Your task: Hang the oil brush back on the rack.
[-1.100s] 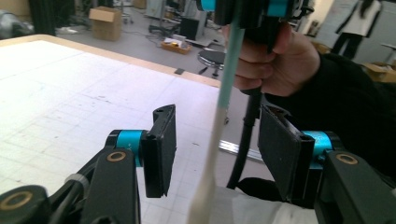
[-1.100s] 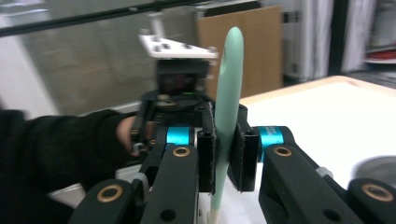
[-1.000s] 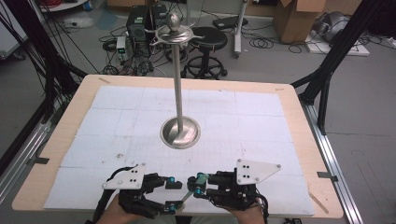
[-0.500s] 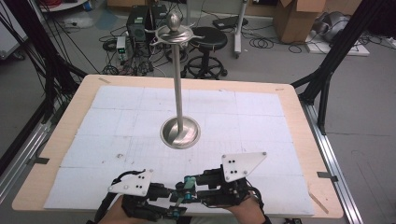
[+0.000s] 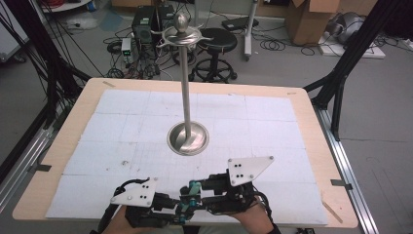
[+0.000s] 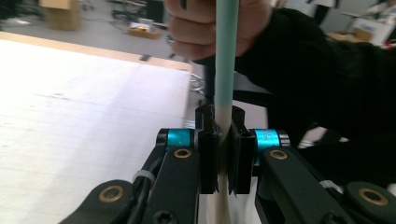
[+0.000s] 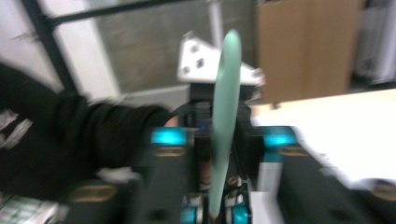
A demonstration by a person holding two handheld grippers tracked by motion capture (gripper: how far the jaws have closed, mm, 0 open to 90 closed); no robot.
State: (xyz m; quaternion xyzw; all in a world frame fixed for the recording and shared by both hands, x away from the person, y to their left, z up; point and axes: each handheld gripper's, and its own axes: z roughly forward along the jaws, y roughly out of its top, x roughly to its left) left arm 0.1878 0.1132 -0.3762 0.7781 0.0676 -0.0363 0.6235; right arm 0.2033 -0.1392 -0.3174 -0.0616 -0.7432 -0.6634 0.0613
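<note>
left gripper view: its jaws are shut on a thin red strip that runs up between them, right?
Not quite: the strip is pale green, whitish lower down, not red. The left gripper view shows the left gripper with its jaws pressed on it, having just been closing, as you say.

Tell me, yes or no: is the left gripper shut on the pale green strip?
Yes. In the left gripper view the left gripper has both black pads pressed against the pale green strip, which runs up between them.

Even, bright overhead light in high view; soft shadow beside metal stand (image 5: 187, 138), mild glare on white table (image 5: 122, 126) cover. Left gripper view overexposed on table, background soft. Right gripper view heavily motion-blurred, edges smeared throughout.
</note>
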